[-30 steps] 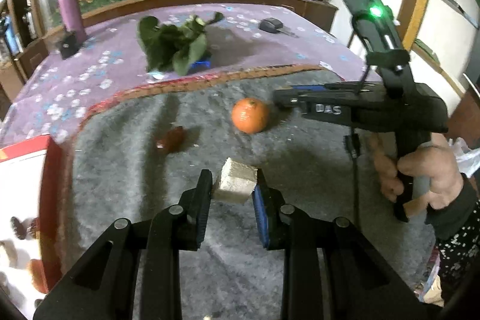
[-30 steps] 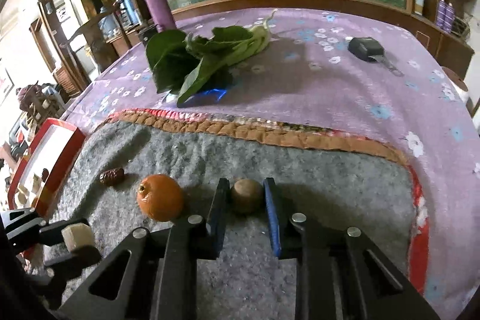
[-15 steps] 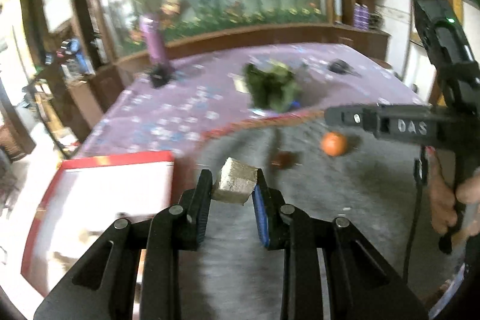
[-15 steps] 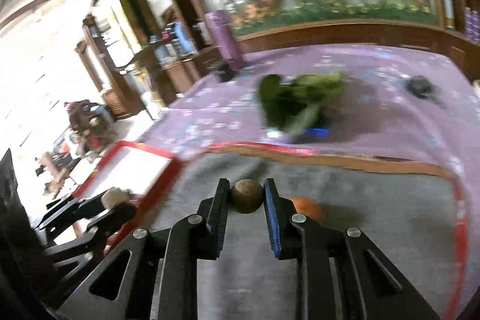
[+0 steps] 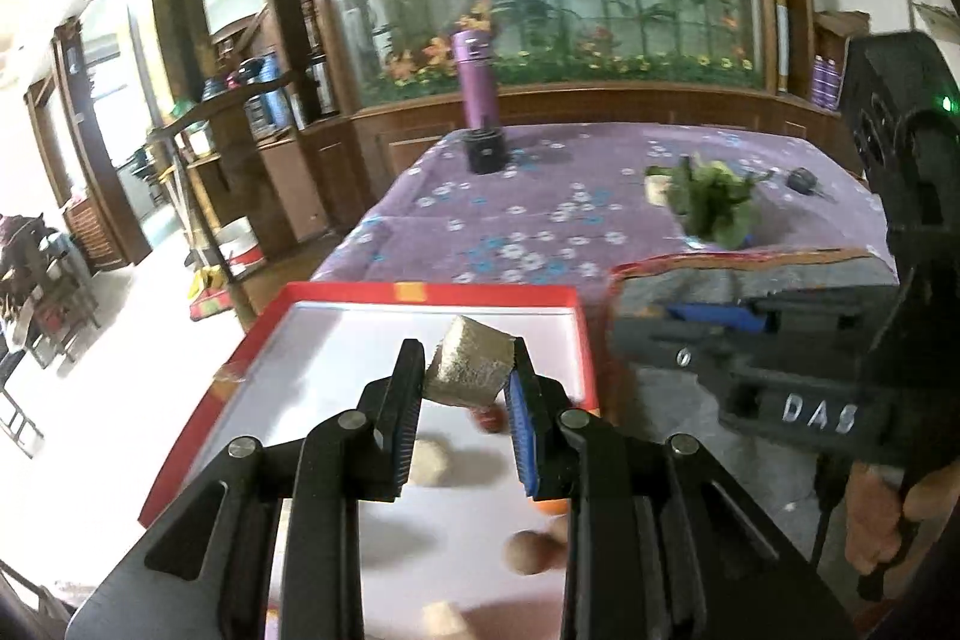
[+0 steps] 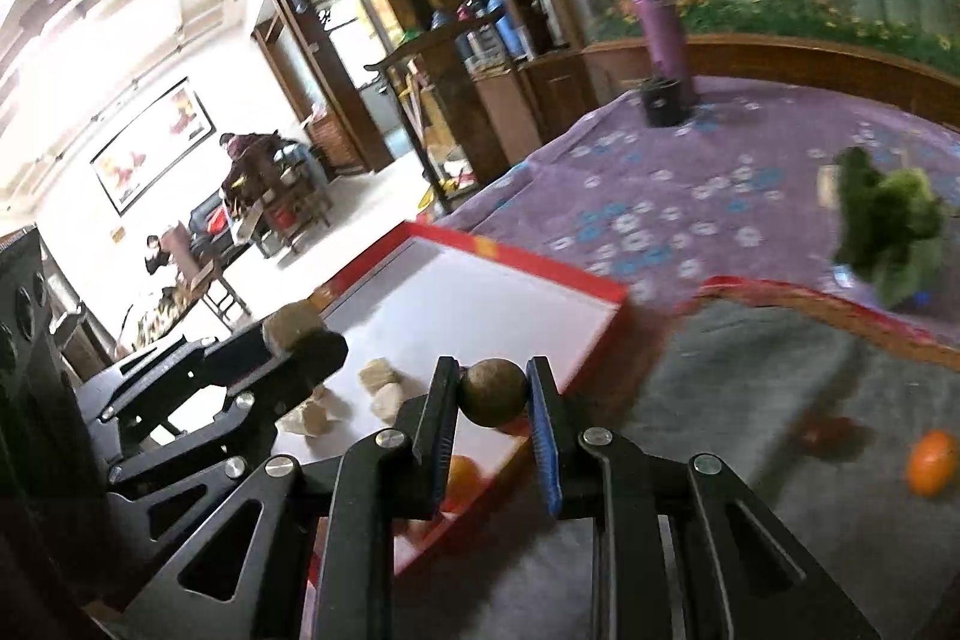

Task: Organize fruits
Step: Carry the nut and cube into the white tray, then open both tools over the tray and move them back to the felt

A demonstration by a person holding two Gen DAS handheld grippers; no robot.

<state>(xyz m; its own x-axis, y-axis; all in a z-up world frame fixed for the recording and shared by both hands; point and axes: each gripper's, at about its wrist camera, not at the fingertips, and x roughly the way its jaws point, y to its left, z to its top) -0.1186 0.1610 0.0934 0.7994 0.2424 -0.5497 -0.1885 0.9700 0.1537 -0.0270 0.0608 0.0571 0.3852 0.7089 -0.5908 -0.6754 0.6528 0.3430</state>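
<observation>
Two items are carried at once: a tan, rough-faced cube (image 5: 471, 370) clamped in the left gripper (image 5: 462, 388) above the shallow red-rimmed white tray (image 5: 420, 291), and a small brown ball-shaped fruit (image 6: 493, 393) pinched in the right gripper (image 6: 493, 400) over the tray's near edge (image 6: 564, 274). Released there, the round fruit could roll onto the grey felt mat (image 6: 750, 400). Blur smears the tray's contents, and both jaws hide some pieces.
</observation>
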